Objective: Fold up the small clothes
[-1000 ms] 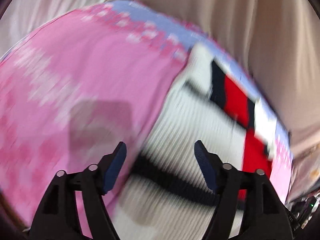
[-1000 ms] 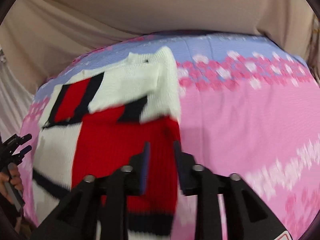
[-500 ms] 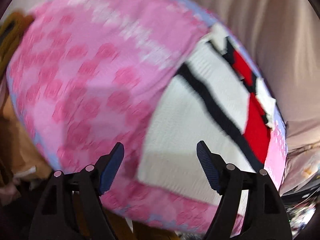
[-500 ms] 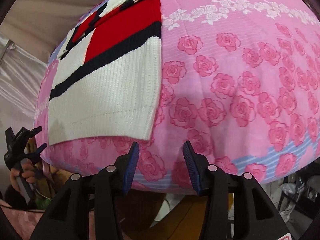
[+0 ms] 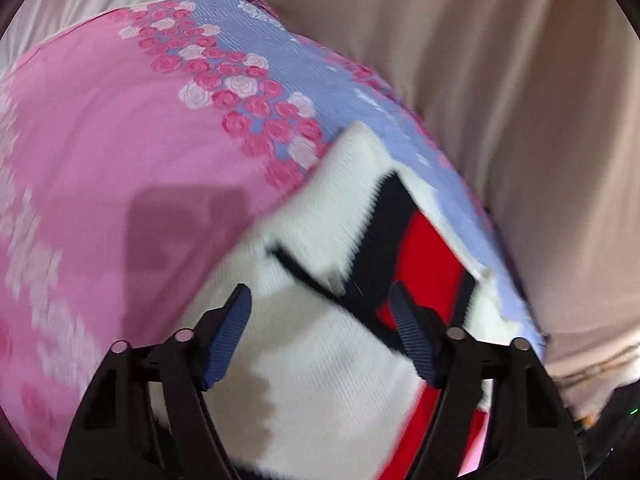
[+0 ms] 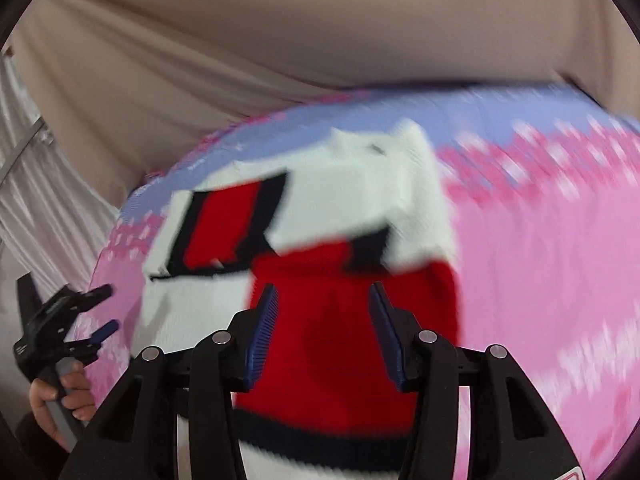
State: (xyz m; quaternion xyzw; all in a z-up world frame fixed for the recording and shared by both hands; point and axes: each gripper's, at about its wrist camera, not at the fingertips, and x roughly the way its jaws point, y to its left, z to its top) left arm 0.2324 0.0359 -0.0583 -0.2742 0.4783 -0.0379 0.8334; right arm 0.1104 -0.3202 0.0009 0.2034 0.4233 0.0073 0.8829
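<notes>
A small knit sweater, white with red blocks and dark stripes, lies on a pink rose-print sheet. In the left wrist view the sweater (image 5: 332,364) fills the lower middle, and my left gripper (image 5: 320,304) is open above its white part, holding nothing. In the right wrist view the sweater (image 6: 332,320) lies folded with a sleeve across the top. My right gripper (image 6: 322,300) is open over its red panel, holding nothing. The left gripper also shows in the right wrist view (image 6: 102,308), held by a hand beside the sweater's left edge.
The pink sheet (image 5: 120,152) has a lilac band (image 5: 320,72) along its far edge. Beige draped cloth (image 6: 300,32) hangs behind the surface. Pale curtains (image 6: 40,200) hang at the left of the right wrist view.
Both grippers moved forward from the near edge of the surface to over the sweater. The right gripper's jaws opened wider. Both views are blurred by motion.
</notes>
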